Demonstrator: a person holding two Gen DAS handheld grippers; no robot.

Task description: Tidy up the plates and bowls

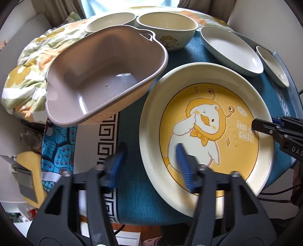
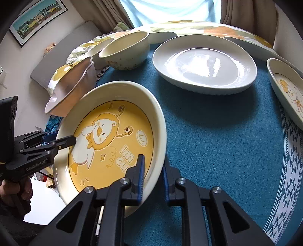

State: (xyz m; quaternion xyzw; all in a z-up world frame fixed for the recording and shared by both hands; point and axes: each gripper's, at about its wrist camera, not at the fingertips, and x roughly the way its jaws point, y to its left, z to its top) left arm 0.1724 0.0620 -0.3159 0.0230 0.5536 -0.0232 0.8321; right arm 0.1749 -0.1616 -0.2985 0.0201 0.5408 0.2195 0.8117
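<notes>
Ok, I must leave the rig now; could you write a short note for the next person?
Right gripper: shut on the rim of the duck plate, which looks tilted up.
Left gripper: open, straddling its opposite rim.
Oval dish, small duck plate, two bowls and mauve basin lie unstacked around it.
Nothing stacked yet; all sorting is left.

Cloth: teal tablecloth [image 2: 217,136] covering the counter
Bedding: floral quilt [image 1: 32,75] bunched behind
Wall: framed picture [image 2: 37,18]
Window: curtains [image 2: 106,13]

Teal tablecloth [image 2: 217,136] over table, white oval dish [image 2: 204,64], cream bowl [image 2: 126,51], small duck plate [image 2: 289,90] resting on it
</notes>
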